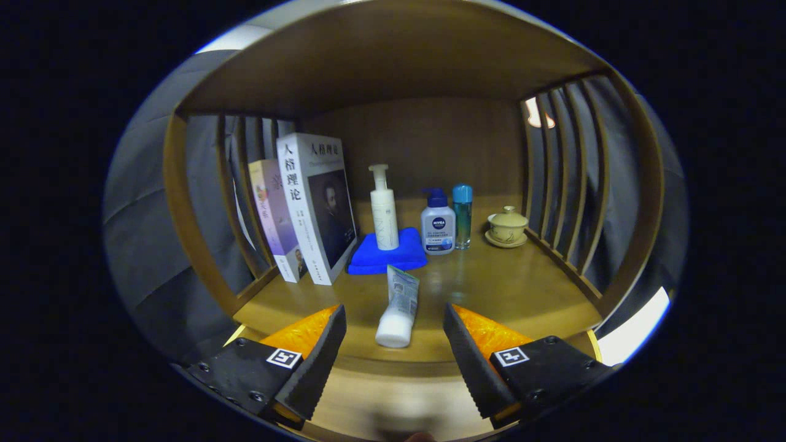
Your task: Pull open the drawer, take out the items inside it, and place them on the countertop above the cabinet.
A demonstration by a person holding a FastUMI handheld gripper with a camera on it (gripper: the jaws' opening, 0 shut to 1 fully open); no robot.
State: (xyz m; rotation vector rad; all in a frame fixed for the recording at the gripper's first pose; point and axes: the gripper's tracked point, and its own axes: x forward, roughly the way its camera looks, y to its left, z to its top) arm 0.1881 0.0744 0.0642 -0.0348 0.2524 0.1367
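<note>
Tube (398, 307) is seen lying cap-forward on the countertop (522, 288), between the parted, empty fingers of the gripper (395, 334). Risk: it could be nudged and rolled off the front edge on retreat.

Gripper (395, 344) spread wide, nothing held, white tube (399, 307) lying on the countertop (509, 288) between its fingers, bottles, books, blue cloth (384, 259) beyond.

gripper view: rides on tool (395, 334) | faces into countertop (522, 288) alcove | close, level
</note>
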